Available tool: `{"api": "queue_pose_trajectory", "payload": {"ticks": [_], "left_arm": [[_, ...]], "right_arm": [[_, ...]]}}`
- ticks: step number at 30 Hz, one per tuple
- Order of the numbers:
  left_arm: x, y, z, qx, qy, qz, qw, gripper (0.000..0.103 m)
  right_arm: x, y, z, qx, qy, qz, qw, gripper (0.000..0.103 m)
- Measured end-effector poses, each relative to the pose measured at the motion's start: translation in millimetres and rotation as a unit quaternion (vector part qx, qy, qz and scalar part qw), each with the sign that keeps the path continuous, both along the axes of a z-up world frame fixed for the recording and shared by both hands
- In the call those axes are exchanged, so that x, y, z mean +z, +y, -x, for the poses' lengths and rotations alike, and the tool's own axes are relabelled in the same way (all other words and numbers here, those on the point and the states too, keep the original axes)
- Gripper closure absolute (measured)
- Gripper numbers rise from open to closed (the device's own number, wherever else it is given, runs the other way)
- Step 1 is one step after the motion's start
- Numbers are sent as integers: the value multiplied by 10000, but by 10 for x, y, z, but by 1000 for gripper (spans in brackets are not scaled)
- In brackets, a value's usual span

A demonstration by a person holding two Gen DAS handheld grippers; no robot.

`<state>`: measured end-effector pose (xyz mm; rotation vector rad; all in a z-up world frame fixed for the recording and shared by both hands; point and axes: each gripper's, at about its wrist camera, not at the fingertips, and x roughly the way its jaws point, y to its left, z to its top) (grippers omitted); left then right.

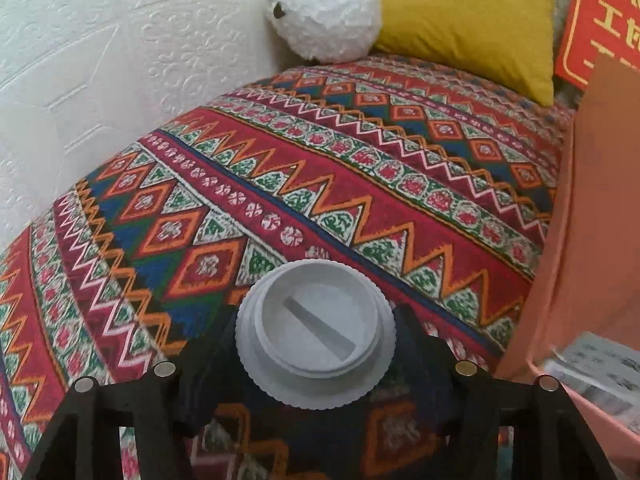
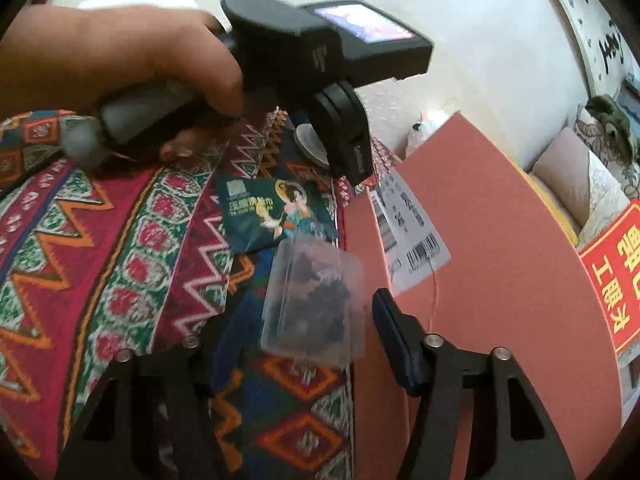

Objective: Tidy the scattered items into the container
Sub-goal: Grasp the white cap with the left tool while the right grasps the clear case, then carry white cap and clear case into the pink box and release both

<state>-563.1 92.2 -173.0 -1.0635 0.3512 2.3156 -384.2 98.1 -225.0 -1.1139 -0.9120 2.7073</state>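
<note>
My left gripper [image 1: 316, 328] is shut on a white round ribbed lid [image 1: 316, 344], held just above the patterned cloth. In the right wrist view a hand [image 2: 132, 60] carries that left gripper [image 2: 344, 148], with the lid [image 2: 310, 146] at its tip. My right gripper [image 2: 310, 332] stands open. A clear plastic box [image 2: 314, 300] with dark contents sits motion-blurred between its fingers, touching neither, beside the wall of the pink container [image 2: 500, 240]. A teal sachet [image 2: 276, 212] lies on the cloth beyond the box. A white barcode label [image 2: 416, 240] rests inside the container.
The red zigzag-patterned cloth [image 1: 280, 168] covers a raised soft surface against a white embossed wall [image 1: 100, 60]. A white plush toy [image 1: 324, 12], a yellow pillow [image 1: 468, 20] and a red sign [image 1: 600, 16] stand at the back. The pink container [image 1: 580, 240] borders the cloth's right edge.
</note>
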Motion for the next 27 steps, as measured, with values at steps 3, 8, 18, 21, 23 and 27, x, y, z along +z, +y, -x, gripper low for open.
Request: {"api": "queue_pose_trajectory", "payload": {"ticks": [3,8,18,21,23,27], "left_arm": [[80,-181,-208,88,-17,-150,9998,39],[296,-513,-769,259,185,-108,9994,39],[937,-1235,-2079,713,392,-361,9960,39],[1156,-1407,-2509,812,501,-506,9942,39],[1271,-1471,-2767,845,541,-555,9934,39],[1475,-1476,-3376,748,669,-501,9937,39]], "right_arm": [[25,30,-24,95,-15,26,10000,64],[149,-17,-315,297,43,-46,9995,74],[742,-414,-1539,1137,532,-174,9919,76],[915,-549,-2067,1352,638,-298,9883,76],[1082,-592,-2426,1408,698,-351,9870,77],[1361,-546,-3038,1440,873,-424,9848,77]]}}
